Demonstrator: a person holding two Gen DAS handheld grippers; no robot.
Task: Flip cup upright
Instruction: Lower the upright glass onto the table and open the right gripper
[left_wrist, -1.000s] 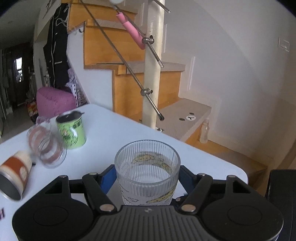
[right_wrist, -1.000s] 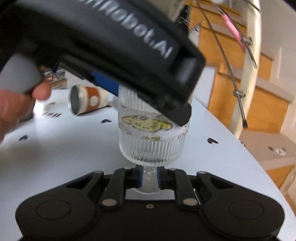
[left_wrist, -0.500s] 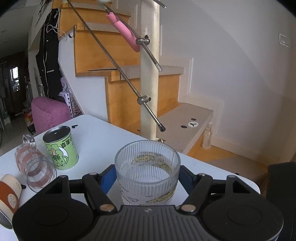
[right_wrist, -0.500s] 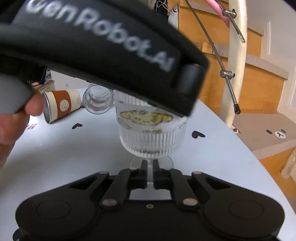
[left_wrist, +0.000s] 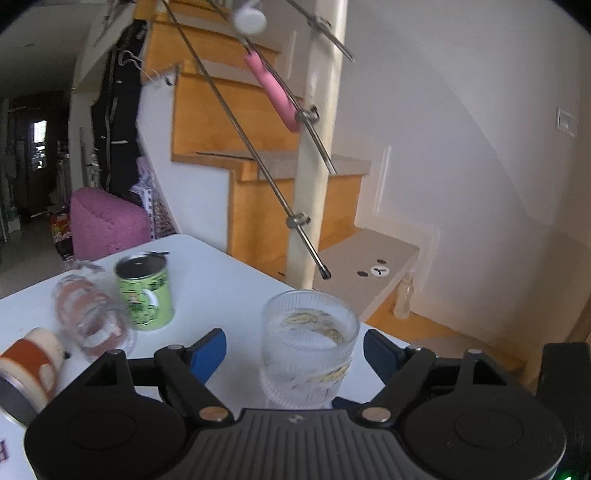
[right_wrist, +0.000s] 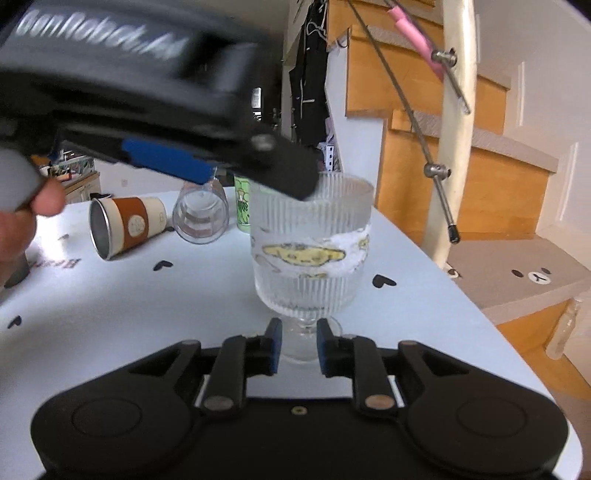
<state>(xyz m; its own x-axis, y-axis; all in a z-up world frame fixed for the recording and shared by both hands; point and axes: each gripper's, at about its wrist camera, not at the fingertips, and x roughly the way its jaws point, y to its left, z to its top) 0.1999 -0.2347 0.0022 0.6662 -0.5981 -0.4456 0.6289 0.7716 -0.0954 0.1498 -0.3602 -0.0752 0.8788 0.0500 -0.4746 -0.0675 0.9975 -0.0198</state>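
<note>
A ribbed glass cup (right_wrist: 310, 254) with a yellow cartoon print stands upright on the white counter (right_wrist: 184, 306), rim up and long axis vertical, its short stem and foot planted near the counter's edge by the staircase.

The left hand-held gripper (left_wrist: 294, 350) has its blue-padded fingers (left_wrist: 207, 349) spread wide on either side of the bowl, clear of the glass. Half a second ago those pads pressed the bowl's sides; now they have let go.

The right hand-held gripper (right_wrist: 298, 341) flanks the stem just above the foot, its fingers parted with a gap showing on each side of the stem. A moment earlier they were pinched nearly together on it.

The right wrist view alone shows the stem and foot, the black heart marks on the counter, and the left tool's blurred body passing over the cup's rim with a thumb (right_wrist: 46, 201) on its grip. The left wrist view alone looks down into the cup's open mouth.

Behind the cup, a brown-banded paper cup (right_wrist: 127, 227) lies on its side with its mouth toward the camera, a clear glass mug (right_wrist: 201, 218) lies beside it, and a green printed mug (left_wrist: 146, 291) stands upright.
</note>
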